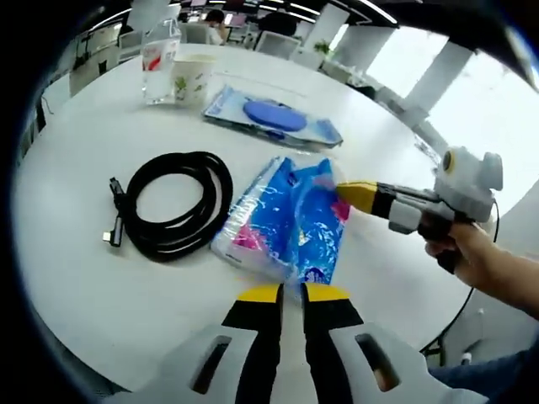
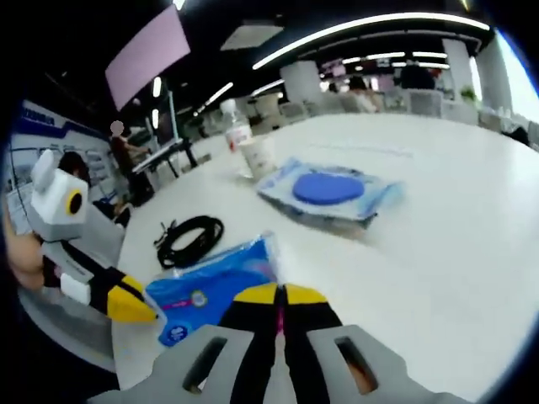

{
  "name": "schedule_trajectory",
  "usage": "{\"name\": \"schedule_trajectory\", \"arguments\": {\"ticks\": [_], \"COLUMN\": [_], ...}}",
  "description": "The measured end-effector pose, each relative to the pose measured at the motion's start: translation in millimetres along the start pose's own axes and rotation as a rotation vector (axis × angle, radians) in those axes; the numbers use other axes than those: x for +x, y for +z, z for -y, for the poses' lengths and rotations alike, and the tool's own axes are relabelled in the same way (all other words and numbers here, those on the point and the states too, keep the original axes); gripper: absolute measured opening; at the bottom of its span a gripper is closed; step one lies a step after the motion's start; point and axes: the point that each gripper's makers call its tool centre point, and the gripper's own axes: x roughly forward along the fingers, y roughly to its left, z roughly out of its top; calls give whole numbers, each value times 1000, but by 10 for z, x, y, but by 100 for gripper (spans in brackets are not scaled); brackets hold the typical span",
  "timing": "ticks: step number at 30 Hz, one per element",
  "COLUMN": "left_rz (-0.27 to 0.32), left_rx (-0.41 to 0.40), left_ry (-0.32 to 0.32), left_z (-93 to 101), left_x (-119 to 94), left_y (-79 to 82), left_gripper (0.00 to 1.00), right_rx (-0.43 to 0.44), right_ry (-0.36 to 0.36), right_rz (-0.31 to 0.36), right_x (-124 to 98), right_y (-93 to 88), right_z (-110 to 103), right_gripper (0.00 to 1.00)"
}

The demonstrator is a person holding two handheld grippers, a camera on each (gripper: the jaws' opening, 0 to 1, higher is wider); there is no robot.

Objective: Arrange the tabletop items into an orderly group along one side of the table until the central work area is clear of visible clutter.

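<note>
Blue tissue pack (image 1: pixel 286 220) lying flat at the centre of the left gripper view, on the white round surface (image 1: pixel 76 278), just ahead of the left tool (image 1: pixel 283 294), jaws closed together on nothing. Right tool (image 1: pixel 349 195) coming in from the right of that frame, yellow tip touching the pack's upper right edge; no gap visible between its jaws, and cannot tell whether any wrapper is pinched. In the right gripper view, same pack (image 2: pixel 215 282) at lower left, just beside the right tool (image 2: pixel 280 295).

Risks, as judgement: soft, slick wrapper likely to slide or swivel under a push, nudging the coiled black cable (image 1: pixel 173 204) lying close at its left; cable coil likely to spring loose if dragged. Farther off, upper centre, a flat clear pouch holding a blue disc (image 1: pixel 274 116); upper left, paper cup (image 1: pixel 195 77) and plastic bottle (image 1: pixel 158 63) standing together, both easy to tip.

Print on pack, cup and red bottle label too blurred to read.
</note>
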Motion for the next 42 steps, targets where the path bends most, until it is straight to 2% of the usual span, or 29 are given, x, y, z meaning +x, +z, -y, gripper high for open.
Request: {"name": "schedule_trajectory", "arguments": {"ticks": [5, 11, 17, 26, 37, 40, 42], "left_rz": [8, 32, 47, 65, 94, 105, 110], "left_rx": [4, -7, 25, 126, 145, 131, 160], "left_ry": [-7, -7, -11, -31, -77, -107, -117], "left_z": [-9, -41, -36, 38, 218, 308, 369], "left_x": [-14, -37, -62, -97, -33, -10, 23], "left_y": [0, 29, 55, 111, 284, 346, 394], "left_gripper": [2, 0, 0, 0, 0, 0, 0], "right_rx": [39, 60, 96, 133, 172, 184, 211], "right_ry": [-27, -53, -78, -115, -179, -199, -222], "right_rz": [39, 69, 106, 155, 213, 224, 246], "right_x": [-122, -260, -350, -502, -691, -747, -818], "right_y": [36, -1, -9, 4, 101, 116, 139], "right_z": [19, -12, -44, -36, 106, 165, 229], "right_gripper": [0, 0, 0, 0, 0, 0, 0]}}
